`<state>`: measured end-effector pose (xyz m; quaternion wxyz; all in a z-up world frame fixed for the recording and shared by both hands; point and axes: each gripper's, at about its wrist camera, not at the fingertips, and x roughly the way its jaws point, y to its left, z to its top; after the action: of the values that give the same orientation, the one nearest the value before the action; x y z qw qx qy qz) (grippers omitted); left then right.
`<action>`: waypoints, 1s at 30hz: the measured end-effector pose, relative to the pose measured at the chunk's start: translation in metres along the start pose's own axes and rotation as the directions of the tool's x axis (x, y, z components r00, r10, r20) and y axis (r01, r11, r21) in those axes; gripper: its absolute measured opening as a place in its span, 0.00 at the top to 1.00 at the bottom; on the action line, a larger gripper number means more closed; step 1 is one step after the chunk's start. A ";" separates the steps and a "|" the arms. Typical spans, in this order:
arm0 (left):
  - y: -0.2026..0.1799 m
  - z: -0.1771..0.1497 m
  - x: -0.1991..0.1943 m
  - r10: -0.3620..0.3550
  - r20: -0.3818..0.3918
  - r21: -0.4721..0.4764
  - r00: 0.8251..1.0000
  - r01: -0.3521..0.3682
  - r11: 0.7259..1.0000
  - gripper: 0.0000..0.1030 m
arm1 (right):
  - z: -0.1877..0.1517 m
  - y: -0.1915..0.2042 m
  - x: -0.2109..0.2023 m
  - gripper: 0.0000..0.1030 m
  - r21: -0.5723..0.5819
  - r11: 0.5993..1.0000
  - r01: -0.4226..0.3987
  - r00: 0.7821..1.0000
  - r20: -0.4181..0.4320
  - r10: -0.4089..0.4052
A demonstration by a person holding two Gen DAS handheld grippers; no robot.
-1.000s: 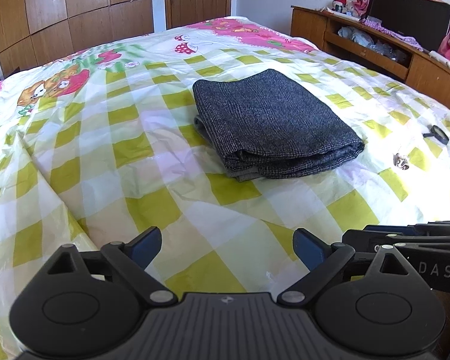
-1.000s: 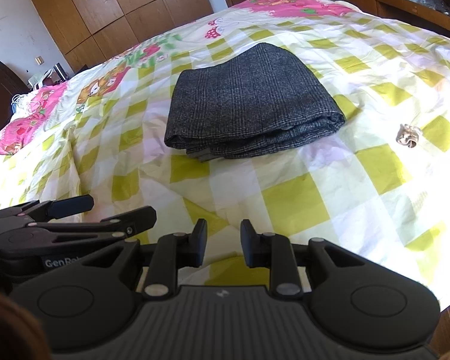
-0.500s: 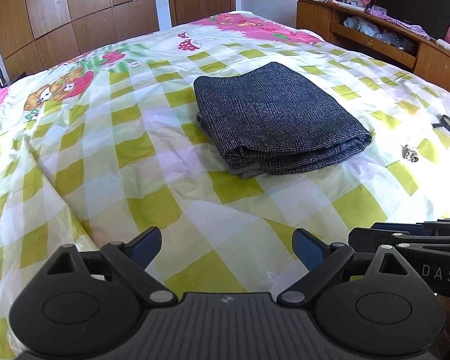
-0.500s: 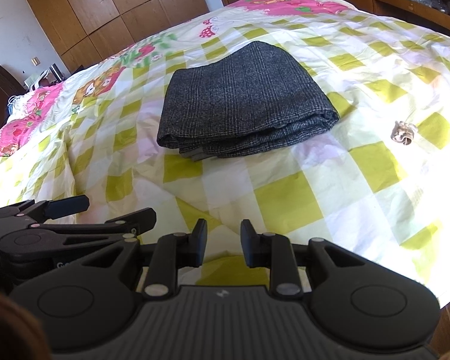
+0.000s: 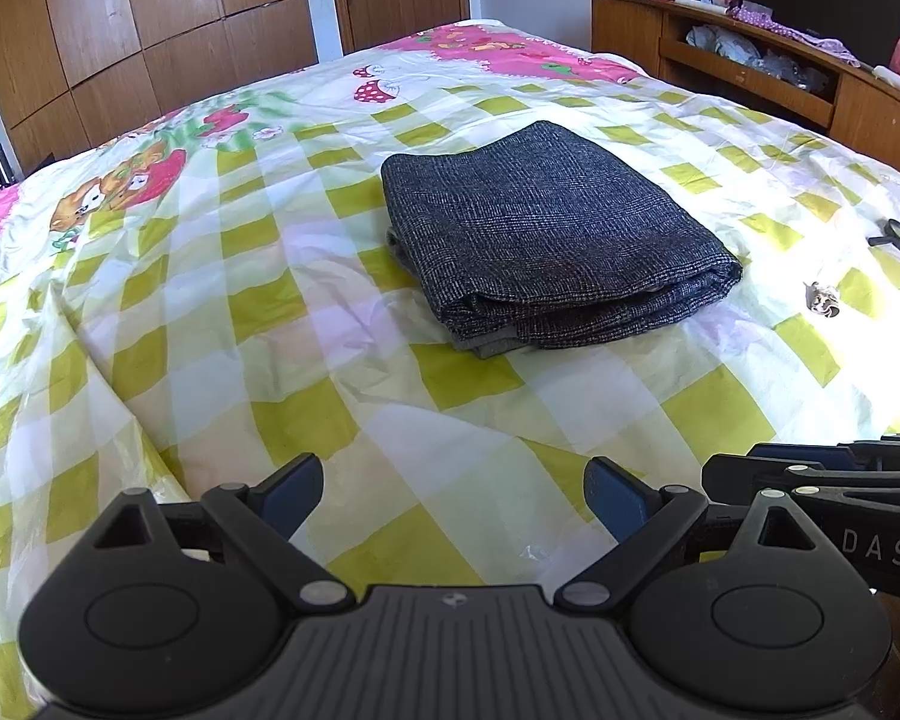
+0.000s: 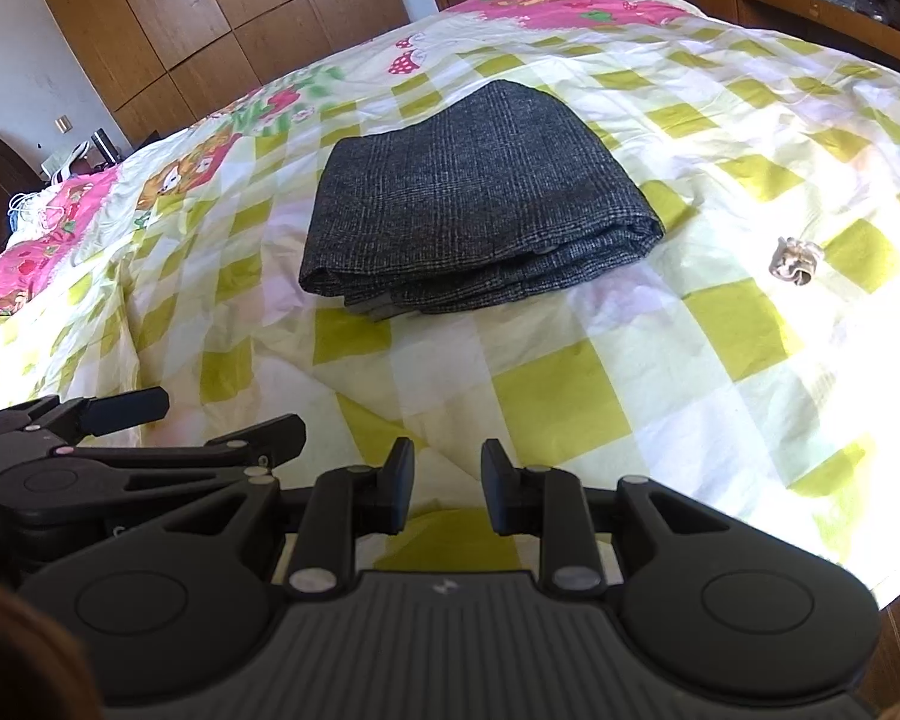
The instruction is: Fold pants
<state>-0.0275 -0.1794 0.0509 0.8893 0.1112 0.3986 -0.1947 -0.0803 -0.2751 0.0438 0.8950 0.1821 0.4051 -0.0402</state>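
Dark grey checked pants (image 5: 546,234) lie folded into a compact stack in the middle of the bed; they also show in the right wrist view (image 6: 468,204). My left gripper (image 5: 453,498) is open and empty, low over the bed's near edge, well short of the pants. My right gripper (image 6: 447,477) holds nothing, its jaws a narrow gap apart, also at the near edge. Each gripper shows in the other's view: the right one at the lower right (image 5: 822,474), the left one at the lower left (image 6: 138,438).
The bed has a yellow-green checked sheet (image 5: 222,312) with cartoon prints. A small metal clip (image 5: 822,300) and a small black round-ended object (image 5: 897,234) lie right of the pants. A wooden TV cabinet (image 5: 750,60) stands at the right, wardrobes (image 5: 120,30) at the back.
Both grippers have drawn back and tilted slightly, so the pants sit a little farther off in both views. Neither gripper's opening has changed, and the pants have not moved.
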 end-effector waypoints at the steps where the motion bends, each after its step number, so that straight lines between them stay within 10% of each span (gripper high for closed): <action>1: 0.000 0.000 0.000 0.000 0.000 0.000 1.000 0.000 1.000 0.00 | 0.000 0.000 0.000 0.75 0.000 1.000 0.000 1.000 0.000 0.000; 30: -0.002 0.005 0.002 0.023 -0.010 -0.042 1.000 -0.024 0.999 0.00 | 0.003 -0.003 0.002 0.75 -0.001 1.000 -0.012 1.000 -0.003 0.012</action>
<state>-0.0240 -0.1834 0.0523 0.8918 0.0978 0.4056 -0.1753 -0.0777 -0.2789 0.0431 0.8947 0.1843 0.4055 -0.0344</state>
